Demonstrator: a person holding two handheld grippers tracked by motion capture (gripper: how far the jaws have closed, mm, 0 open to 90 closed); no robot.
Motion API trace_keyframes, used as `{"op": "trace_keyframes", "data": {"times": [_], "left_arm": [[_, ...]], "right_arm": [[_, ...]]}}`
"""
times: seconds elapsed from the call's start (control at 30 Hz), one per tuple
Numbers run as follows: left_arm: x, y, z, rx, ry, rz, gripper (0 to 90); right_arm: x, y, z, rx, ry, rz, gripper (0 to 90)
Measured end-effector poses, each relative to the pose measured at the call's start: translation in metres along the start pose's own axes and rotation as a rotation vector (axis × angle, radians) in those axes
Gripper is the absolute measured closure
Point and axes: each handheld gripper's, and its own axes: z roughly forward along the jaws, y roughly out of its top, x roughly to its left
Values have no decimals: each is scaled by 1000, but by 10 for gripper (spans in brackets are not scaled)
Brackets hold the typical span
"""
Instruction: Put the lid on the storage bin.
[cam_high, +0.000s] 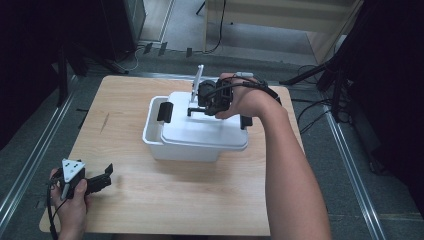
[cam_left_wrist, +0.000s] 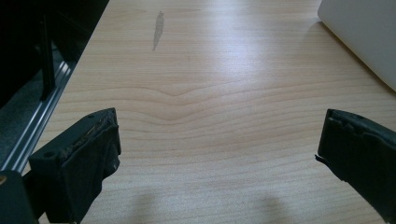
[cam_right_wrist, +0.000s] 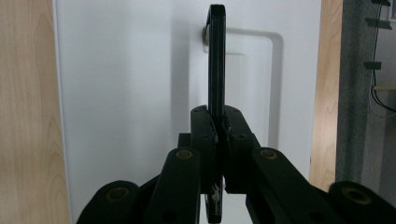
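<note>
Left claw rests low on the table near its front-left corner, jaws spread wide, nothing between them, bare wood ahead; white box far off to its front-right. Right claw sits over the white box, jaws pressed together, pinching the black handle of the lid. Handle stands upright, edge-on between the pads. Lid lies shifted, the box's left end uncovered; black latch left of the claw.
</note>
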Motion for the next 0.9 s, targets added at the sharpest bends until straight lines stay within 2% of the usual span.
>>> {"op": "trace_keyframes", "data": {"times": [0.33,0.37,0.47,0.57,0.6,0.9], "left_arm": [[1,0,0,-1,-5,-6,0],[1,0,0,-2,-5,-7,0],[1,0,0,-1,-6,-6,0],[1,0,0,0,-8,-7,0],[1,0,0,2,-10,-7,0],[1,0,0,1,-9,-6,0]], "right_arm": [[-3,19,8,3,9,-16,855],[-2,21,7,10,9,-6,855],[-4,28,9,-2,11,-32,855],[-3,33,10,3,17,-22,855],[-4,35,11,-3,18,-40,855],[-5,46,18,3,23,-32,855]]}}
